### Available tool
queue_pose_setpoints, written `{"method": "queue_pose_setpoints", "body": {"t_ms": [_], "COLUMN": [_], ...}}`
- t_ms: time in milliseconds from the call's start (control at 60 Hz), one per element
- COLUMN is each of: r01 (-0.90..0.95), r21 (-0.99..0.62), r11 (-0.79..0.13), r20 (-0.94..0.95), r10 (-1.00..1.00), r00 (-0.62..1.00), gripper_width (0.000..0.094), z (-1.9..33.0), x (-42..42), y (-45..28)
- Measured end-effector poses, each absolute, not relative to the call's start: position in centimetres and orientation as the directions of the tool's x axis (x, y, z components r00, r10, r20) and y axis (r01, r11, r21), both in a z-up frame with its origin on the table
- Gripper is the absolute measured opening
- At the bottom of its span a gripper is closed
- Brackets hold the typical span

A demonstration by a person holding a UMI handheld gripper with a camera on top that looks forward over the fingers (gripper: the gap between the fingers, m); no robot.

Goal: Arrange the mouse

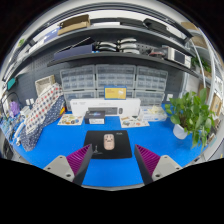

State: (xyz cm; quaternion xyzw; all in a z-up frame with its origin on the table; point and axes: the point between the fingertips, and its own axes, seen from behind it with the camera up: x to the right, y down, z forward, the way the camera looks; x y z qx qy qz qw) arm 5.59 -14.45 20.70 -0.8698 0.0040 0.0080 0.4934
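A small beige mouse [109, 143] lies on a black mouse mat [105, 144] on the blue table top [60, 140]. The mat lies just ahead of my gripper [112, 158], and the mouse sits beyond the fingertips, near the middle line between them. The fingers [76, 160] are spread wide apart, with their magenta pads showing, and nothing is between them. The gripper is open and empty, held above the table.
A white device with a yellow label [108, 106] stands behind the mat. A green plant in a white pot [188, 112] stands at the right. A checkered cloth item [40, 112] stands at the left. Shelves with bins [110, 50] fill the back wall.
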Motion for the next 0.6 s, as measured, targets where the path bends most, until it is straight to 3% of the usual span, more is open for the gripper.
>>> {"method": "queue_pose_setpoints", "body": {"t_ms": [267, 600], "r01": [-0.037, -0.062], "r21": [-0.858, -0.859], "r11": [-0.513, -0.507], "r20": [-0.060, -0.081], "r10": [0.027, 0.014], "r00": [0.998, 0.997], "gripper_width": [0.0839, 0.0830], "z": [20.8, 20.8], "x": [7.1, 8.5], "y": [-21.0, -23.8]}}
